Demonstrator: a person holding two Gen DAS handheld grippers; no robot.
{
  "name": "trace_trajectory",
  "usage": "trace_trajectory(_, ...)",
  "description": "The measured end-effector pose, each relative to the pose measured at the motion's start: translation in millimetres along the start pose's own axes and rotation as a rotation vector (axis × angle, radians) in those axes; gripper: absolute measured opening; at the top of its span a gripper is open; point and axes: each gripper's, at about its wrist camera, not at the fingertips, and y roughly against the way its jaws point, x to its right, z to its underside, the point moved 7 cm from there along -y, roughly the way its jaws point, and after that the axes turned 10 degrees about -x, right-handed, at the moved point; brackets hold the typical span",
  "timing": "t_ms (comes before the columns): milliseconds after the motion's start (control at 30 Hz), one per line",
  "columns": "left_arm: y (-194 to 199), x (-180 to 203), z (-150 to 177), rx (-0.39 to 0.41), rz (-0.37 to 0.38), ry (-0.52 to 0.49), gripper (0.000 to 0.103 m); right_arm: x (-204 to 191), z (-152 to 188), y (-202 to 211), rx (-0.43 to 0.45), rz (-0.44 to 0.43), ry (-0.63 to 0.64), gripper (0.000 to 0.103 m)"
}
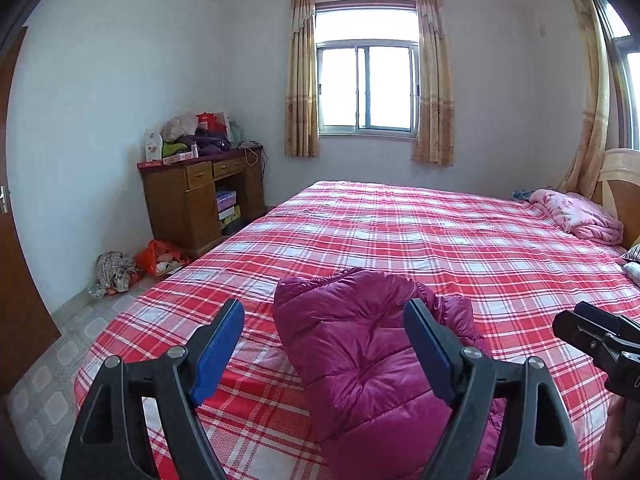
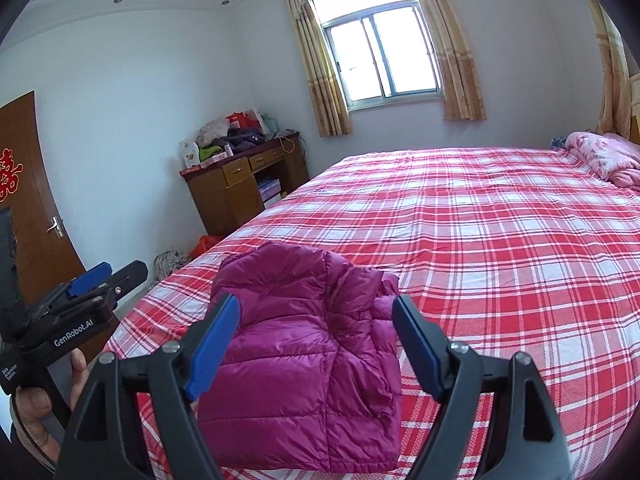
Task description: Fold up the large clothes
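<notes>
Nearest you, your left gripper [image 1: 324, 342] stands with its jaws spread wide and nothing between the pads; its black plastic arms end in flat blue rubbery fingertips [image 1: 218, 354]. Your right gripper [image 2: 316, 340] is likewise wide apart and holding nothing, with the same blue pads. In the right wrist view the side of the left unit carries white lettering that reads "GenRobot.AI", and a smaller label below it is too small to read; your hand [image 2: 34, 420] wraps its handle.

Just beyond both sets of fingers lies the magenta puffer jacket [image 2: 292, 360], folded into a compact, roughly rectangular bundle near the front edge of the bed. Its shell is glossy and quilted in horizontal puffy channels, with a bunched fold along the right side.

It rests on a bedsheet [image 1: 420, 232] of red, white and pale grey plaid, a flat woven cloth spread smooth across the mattress. Farther back, by the headboard, a pink fleecy blanket [image 1: 576, 216] is heaped. Left of the bed stands a brown wooden desk [image 1: 192, 204] with clothes and bags piled on top. On the wooden door [image 2: 28, 184], a red paper ornament bears a Chinese character. Behind, beige patterned curtains [image 1: 302, 80] frame a bright window.
</notes>
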Motion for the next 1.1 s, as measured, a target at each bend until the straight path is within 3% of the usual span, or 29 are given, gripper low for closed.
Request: trace_trajectory(1100,-4.3,3.9,3.9,-0.029,-0.014,-0.003,0.084,3.1,3.9,-1.8,-0.016,0.000,-0.011,0.082)
